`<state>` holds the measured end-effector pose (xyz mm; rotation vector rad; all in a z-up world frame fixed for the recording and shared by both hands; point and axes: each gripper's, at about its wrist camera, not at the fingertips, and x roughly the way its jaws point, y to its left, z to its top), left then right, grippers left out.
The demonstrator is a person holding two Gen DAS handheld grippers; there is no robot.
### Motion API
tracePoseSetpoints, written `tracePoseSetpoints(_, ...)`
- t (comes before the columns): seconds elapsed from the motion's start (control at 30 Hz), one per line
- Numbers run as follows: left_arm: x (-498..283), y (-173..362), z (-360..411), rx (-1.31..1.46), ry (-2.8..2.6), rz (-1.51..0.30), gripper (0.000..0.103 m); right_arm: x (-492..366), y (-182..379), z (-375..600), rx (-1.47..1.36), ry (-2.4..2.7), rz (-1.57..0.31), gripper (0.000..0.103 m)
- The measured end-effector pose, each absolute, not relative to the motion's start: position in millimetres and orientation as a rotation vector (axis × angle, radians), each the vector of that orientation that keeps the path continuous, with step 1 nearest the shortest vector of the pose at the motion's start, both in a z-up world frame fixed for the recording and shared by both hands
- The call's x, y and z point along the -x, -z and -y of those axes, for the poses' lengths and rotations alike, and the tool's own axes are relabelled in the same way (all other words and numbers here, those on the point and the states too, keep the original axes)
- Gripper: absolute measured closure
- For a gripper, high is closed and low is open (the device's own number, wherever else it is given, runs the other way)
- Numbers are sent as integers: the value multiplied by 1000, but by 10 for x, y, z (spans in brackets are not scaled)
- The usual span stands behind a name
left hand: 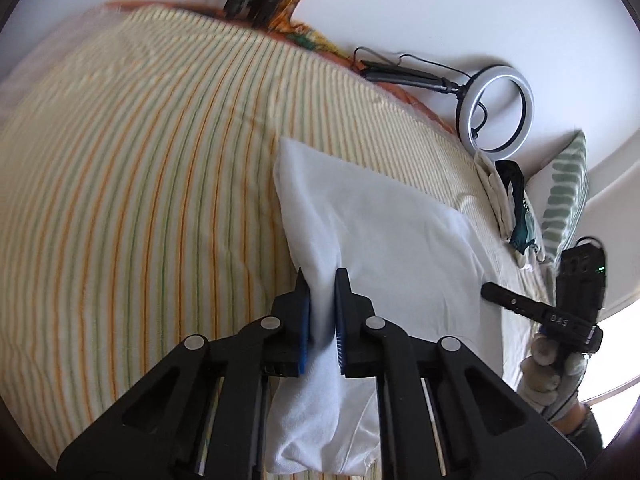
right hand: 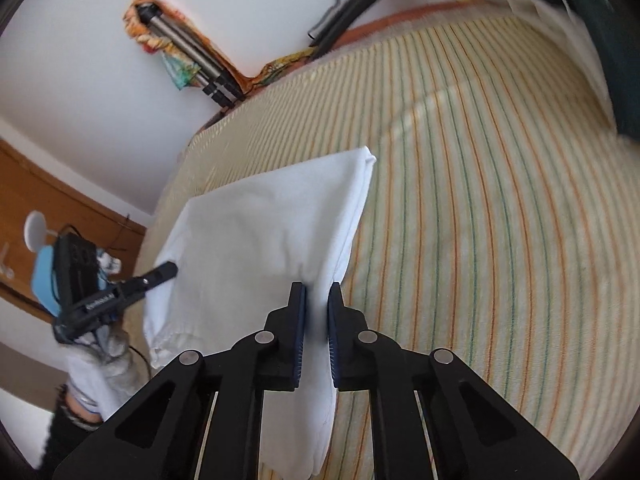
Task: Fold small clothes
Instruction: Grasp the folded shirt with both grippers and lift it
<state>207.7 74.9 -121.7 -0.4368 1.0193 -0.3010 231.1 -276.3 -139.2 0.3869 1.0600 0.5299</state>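
Note:
A white garment (left hand: 380, 224) lies on a striped bed cover (left hand: 140, 160). My left gripper (left hand: 322, 276) is shut on the garment's near left corner, with cloth pinched between its blue pads and hanging below them. In the right wrist view the same white garment (right hand: 260, 224) spreads to the left, and my right gripper (right hand: 317, 290) is shut on its near right corner. Each view shows the other gripper at the far side of the cloth: the right gripper (left hand: 496, 292), the left gripper (right hand: 164, 272), both in gloved hands.
A ring light (left hand: 496, 112) on a black arm lies against the wall beyond the bed. A pile of clothes (left hand: 512, 212) and a green patterned pillow (left hand: 564, 196) sit at the bed's right end. Tripod legs (right hand: 192, 60) wrapped in orange cloth lean at the far edge.

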Motion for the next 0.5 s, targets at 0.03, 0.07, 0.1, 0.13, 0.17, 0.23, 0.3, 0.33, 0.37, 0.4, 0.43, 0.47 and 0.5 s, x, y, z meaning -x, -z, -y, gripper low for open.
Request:
tracePoseSetpoints(0.03, -2056, 1171, -733, 423, 300, -1006, 95, -2286, 1349, 2738, -355, -524, -1048, 95)
tracePoseSetpoints(0.07, -2037, 1124, -711, 407, 299, -994, 95, -2250, 1288, 2701, -317, -519, -1031, 95)
tracePoseSetpoints(0.1, -2020, 1089, -693, 395, 298, -984, 95, -2227, 1249, 2672, -294, -516, -1021, 95)
tracePoseSetpoints(0.13, -2004, 1048, -675, 383, 299, -975, 95, -2206, 1212, 2647, -269, -510, -1011, 95)
tracePoseSetpoints(0.17, -1985, 1004, -648, 369, 300, -964, 95, -2181, 1168, 2619, -242, -505, -1001, 95)
tracePoseSetpoints(0.23, -1950, 912, -582, 348, 304, -943, 95, -2133, 1078, 2567, -201, -503, -980, 95)
tracePoseSetpoints(0.3, -1921, 829, -515, 336, 310, -925, 95, -2079, 983, 2521, -159, -506, -960, 95)
tracePoseSetpoints(0.33, -1909, 795, -474, 327, 313, -918, 95, -2050, 934, 2503, -137, -508, -951, 95)
tracePoseSetpoints(0.37, -1894, 752, -428, 317, 316, -908, 95, -2035, 900, 2490, -125, -508, -944, 95)
tracePoseSetpoints(0.4, -1881, 720, -407, 313, 322, -902, 96, -2006, 856, 2485, -111, -508, -933, 95)
tracePoseSetpoints(0.43, -1865, 689, -379, 308, 330, -896, 96, -1980, 813, 2486, -96, -505, -923, 95)
tracePoseSetpoints(0.47, -1856, 656, -338, 304, 336, -888, 96, -1962, 785, 2497, -84, -501, -915, 95)
tracePoseSetpoints(0.5, -1851, 623, -281, 297, 342, -884, 96, -1942, 747, 2515, -66, -493, -905, 95)
